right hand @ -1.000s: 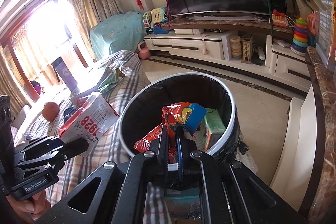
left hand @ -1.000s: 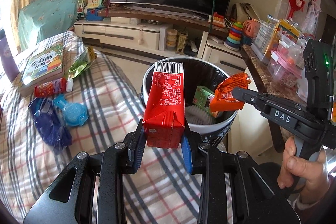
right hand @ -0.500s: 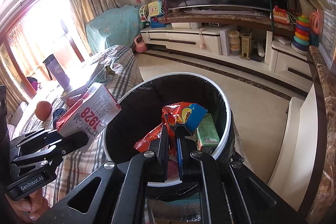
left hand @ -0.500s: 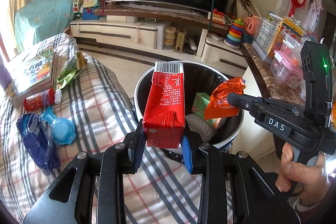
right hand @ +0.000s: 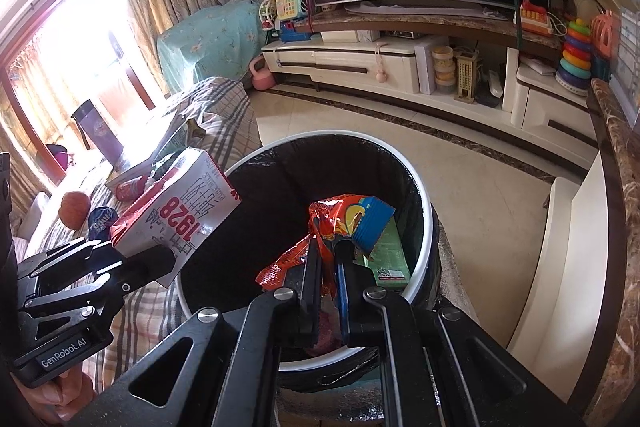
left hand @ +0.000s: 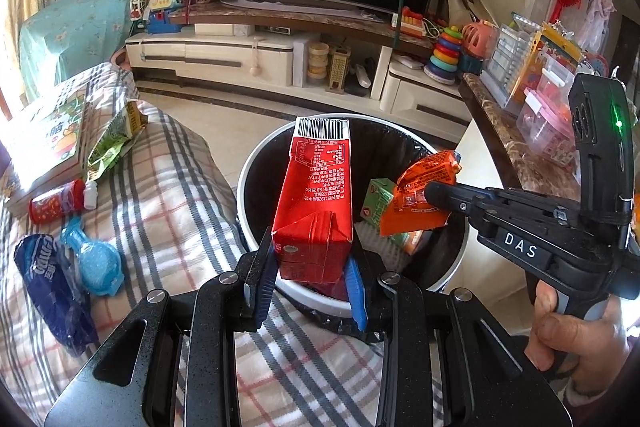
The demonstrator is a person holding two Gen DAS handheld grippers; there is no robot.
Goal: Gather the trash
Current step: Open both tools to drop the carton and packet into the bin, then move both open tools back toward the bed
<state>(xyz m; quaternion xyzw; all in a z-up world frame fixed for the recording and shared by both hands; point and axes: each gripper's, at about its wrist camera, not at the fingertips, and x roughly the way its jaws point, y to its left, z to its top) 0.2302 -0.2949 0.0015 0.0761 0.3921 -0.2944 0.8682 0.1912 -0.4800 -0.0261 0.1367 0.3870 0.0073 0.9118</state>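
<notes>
My left gripper (left hand: 312,279) is shut on a red milk carton (left hand: 316,203), held upright over the near rim of the round bin (left hand: 256,163) with its black liner. From the right wrist view the same carton (right hand: 180,211) shows white and red at the bin's left edge. My right gripper (right hand: 329,267) is shut on an orange snack wrapper (right hand: 348,215) above the bin's inside; the left wrist view shows this wrapper (left hand: 420,195) pinched at the tips. A green carton (left hand: 376,203) lies inside the bin.
On the plaid sofa cover (left hand: 168,195) lie a blue wrapper (left hand: 44,279), a blue plastic item (left hand: 96,259), a small red bottle (left hand: 56,203), a green snack bag (left hand: 112,143) and a book (left hand: 52,139). A marble-topped counter (left hand: 508,147) stands right of the bin.
Both grippers have moved closer to the bin with their loads. The carton now hangs over the bin's near rim and the wrapper sits further over the bin's opening.
</notes>
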